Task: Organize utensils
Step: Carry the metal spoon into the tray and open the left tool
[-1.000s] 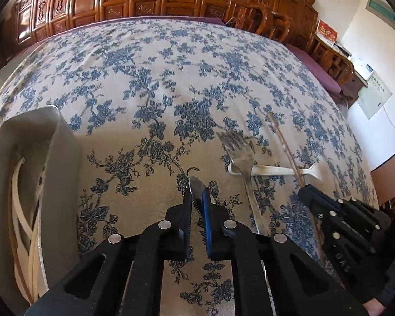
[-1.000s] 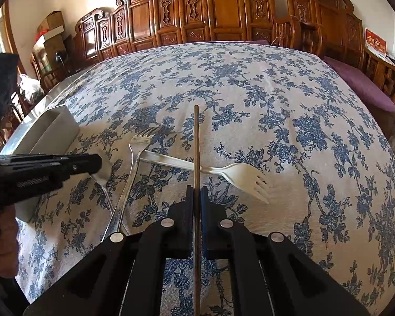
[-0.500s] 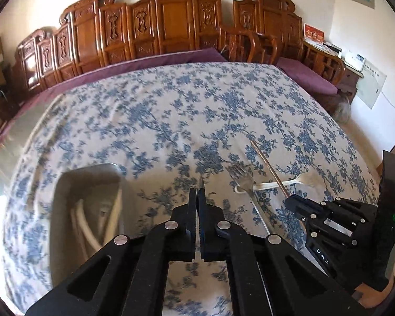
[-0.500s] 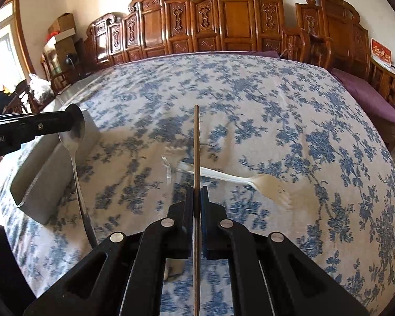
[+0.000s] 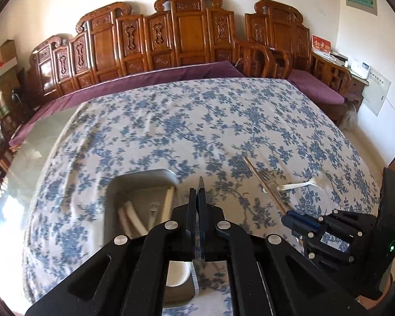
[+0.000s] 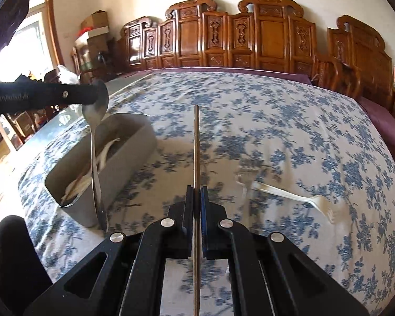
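My left gripper (image 5: 197, 197) is shut on a metal spoon (image 6: 93, 142) by its bowl; the handle hangs down beside the near end of the grey utensil box (image 6: 134, 144). In the left wrist view the box (image 5: 113, 192) lies just below and left of the fingers, with several white utensils inside. My right gripper (image 6: 196, 194) is shut on a brown chopstick (image 6: 196, 142) that points forward above the cloth; it also shows in the left wrist view (image 5: 263, 184). A white plastic fork (image 6: 292, 197) and a blurred metal fork (image 6: 242, 184) lie on the tablecloth to the right.
The table carries a blue floral cloth (image 6: 276, 121). Carved wooden chairs (image 6: 250, 34) line the far side. Bare glass table edge (image 5: 31, 152) shows at the left. The right gripper's body (image 5: 337, 234) is close on the left gripper's right.
Both grippers have risen. The left gripper has carried the spoon left to the grey box. The right gripper holds the chopstick higher above the forks.
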`<state>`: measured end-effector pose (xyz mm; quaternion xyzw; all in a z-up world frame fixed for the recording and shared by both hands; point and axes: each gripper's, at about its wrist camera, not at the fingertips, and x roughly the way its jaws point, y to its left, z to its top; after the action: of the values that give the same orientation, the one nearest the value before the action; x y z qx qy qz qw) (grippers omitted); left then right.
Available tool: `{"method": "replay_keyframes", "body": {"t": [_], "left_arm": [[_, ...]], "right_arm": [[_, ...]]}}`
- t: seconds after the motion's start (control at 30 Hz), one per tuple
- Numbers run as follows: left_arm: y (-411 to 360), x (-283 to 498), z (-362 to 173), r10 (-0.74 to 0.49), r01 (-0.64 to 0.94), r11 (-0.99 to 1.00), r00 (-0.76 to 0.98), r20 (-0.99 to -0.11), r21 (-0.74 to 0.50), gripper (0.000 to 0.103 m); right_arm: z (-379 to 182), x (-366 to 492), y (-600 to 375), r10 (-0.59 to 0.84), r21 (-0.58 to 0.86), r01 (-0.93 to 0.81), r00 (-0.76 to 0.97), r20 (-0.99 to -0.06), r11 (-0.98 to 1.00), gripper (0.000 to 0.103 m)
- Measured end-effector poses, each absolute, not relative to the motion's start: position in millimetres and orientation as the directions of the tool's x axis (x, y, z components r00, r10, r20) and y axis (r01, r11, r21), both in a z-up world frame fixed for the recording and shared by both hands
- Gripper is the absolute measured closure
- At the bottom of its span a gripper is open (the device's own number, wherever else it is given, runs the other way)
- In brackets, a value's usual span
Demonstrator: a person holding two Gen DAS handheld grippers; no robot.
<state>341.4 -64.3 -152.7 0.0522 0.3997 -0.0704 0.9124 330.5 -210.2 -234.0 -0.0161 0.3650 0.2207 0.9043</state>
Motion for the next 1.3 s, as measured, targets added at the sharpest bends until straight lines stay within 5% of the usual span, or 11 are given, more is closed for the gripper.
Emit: {"method": "replay_keyframes", "body": {"t": [0.47, 1.3], "left_arm": [[-15, 343, -136, -0.025, 0.125, 0.988, 0.692, -0.722, 0.086, 0.103], [0, 406, -225, 0.052, 0.138, 0.979, 0.539, -0.840, 0.149, 0.102]], "right_arm": [[-230, 311, -179, 0.437, 0.140, -0.471, 0.613, -0.659, 0.871, 0.097], [-243, 323, -188, 0.445, 0.177, -0.456, 0.588, -0.676, 0.872, 0.097]]}}
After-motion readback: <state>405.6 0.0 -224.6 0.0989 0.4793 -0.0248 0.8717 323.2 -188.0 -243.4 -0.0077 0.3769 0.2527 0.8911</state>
